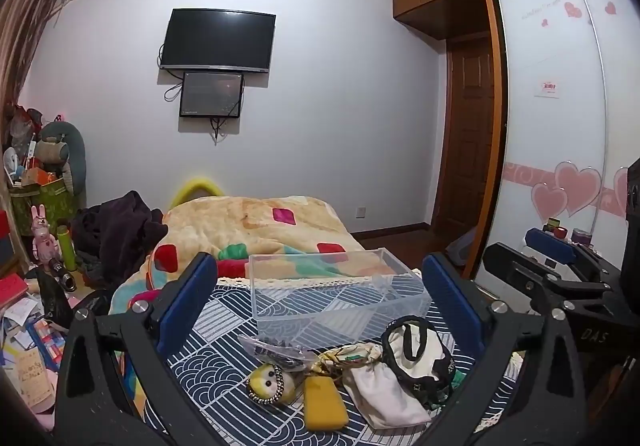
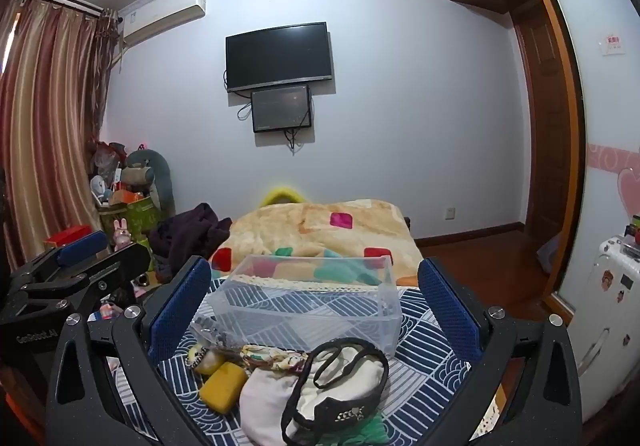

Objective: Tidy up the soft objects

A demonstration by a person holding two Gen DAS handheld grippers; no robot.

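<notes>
A clear plastic bin (image 1: 340, 290) (image 2: 308, 298) stands empty on a blue patterned cloth (image 1: 224, 378). In front of it lie soft items: a yellow sponge (image 1: 323, 402) (image 2: 224, 386), a yellow plush with eyes (image 1: 270, 382), a white pouch (image 1: 384, 390) (image 2: 268, 402), a white bag with black straps (image 1: 420, 354) (image 2: 344, 386), a patterned cloth (image 1: 352, 354) and a clear packet (image 1: 276, 350). My left gripper (image 1: 320, 306) is open above the pile. My right gripper (image 2: 316, 306) is open above it too. The right gripper shows at the right edge of the left wrist view (image 1: 560, 278).
A bed with a cream blanket (image 1: 256, 226) lies behind the cloth. Dark clothes (image 1: 120, 230) and cluttered toys (image 1: 48, 182) are at the left. A wardrobe (image 1: 560, 106) and a white suitcase (image 2: 612, 306) are at the right.
</notes>
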